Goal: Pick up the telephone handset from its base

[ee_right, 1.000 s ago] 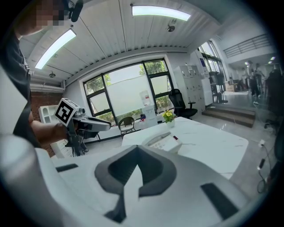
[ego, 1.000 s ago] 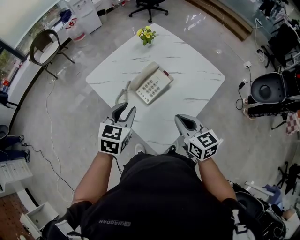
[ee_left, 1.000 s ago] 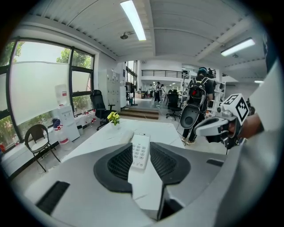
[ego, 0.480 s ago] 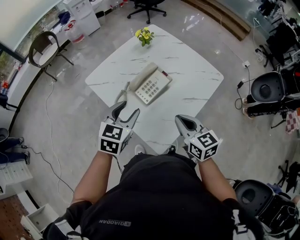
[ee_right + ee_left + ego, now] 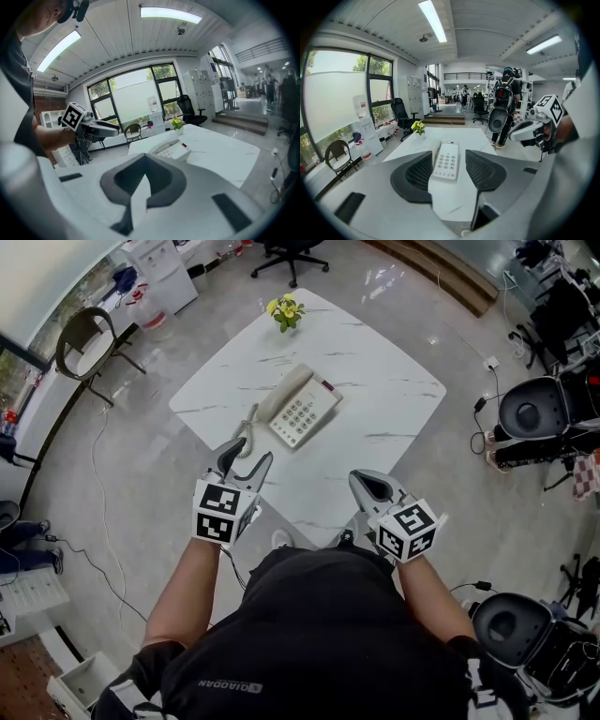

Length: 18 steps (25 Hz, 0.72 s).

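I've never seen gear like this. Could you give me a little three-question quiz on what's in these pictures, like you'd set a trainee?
1. True or false: the handset lies on the phone's base.
2. Which one has its jaws apart? A) the left gripper B) the right gripper C) both
3. Fill in: at the far corner of the table stands a small bunch of yellow ____.

Key: 1 true. 2 A; the right one's jaws are together, and neither holds anything. 3 flowers.
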### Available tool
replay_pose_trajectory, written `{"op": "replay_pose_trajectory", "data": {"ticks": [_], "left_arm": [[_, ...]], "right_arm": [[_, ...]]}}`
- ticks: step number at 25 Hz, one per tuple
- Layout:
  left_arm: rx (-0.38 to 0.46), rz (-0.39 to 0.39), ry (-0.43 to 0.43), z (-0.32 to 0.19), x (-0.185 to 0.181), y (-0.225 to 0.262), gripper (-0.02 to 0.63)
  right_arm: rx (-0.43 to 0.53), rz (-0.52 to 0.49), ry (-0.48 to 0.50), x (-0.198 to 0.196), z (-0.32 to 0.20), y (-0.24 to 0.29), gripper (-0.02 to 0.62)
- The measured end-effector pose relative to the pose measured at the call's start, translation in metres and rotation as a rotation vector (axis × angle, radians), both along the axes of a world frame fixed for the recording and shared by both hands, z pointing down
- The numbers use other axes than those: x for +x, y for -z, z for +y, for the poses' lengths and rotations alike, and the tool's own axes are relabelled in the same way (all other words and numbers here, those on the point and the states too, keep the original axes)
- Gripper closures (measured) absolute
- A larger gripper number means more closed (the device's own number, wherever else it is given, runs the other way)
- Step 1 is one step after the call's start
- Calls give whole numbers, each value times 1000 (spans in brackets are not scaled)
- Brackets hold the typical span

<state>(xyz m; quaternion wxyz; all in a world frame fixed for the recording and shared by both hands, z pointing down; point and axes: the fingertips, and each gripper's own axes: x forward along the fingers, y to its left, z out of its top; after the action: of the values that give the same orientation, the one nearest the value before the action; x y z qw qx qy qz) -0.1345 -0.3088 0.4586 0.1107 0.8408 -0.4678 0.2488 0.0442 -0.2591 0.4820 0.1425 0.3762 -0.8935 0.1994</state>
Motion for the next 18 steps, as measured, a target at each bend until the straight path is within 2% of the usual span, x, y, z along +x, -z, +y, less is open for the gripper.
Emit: {"op": "replay_pose_trajectory", "data": {"ticks": [9, 18], "left_arm": [[5, -16, -32, -62, 6, -3, 396], [-20, -109, -83, -129, 24, -43, 394]], "right_arm": [[-19, -5, -41, 11, -4, -7, 595], [-79, 3, -98, 32, -8, -25, 595]]}}
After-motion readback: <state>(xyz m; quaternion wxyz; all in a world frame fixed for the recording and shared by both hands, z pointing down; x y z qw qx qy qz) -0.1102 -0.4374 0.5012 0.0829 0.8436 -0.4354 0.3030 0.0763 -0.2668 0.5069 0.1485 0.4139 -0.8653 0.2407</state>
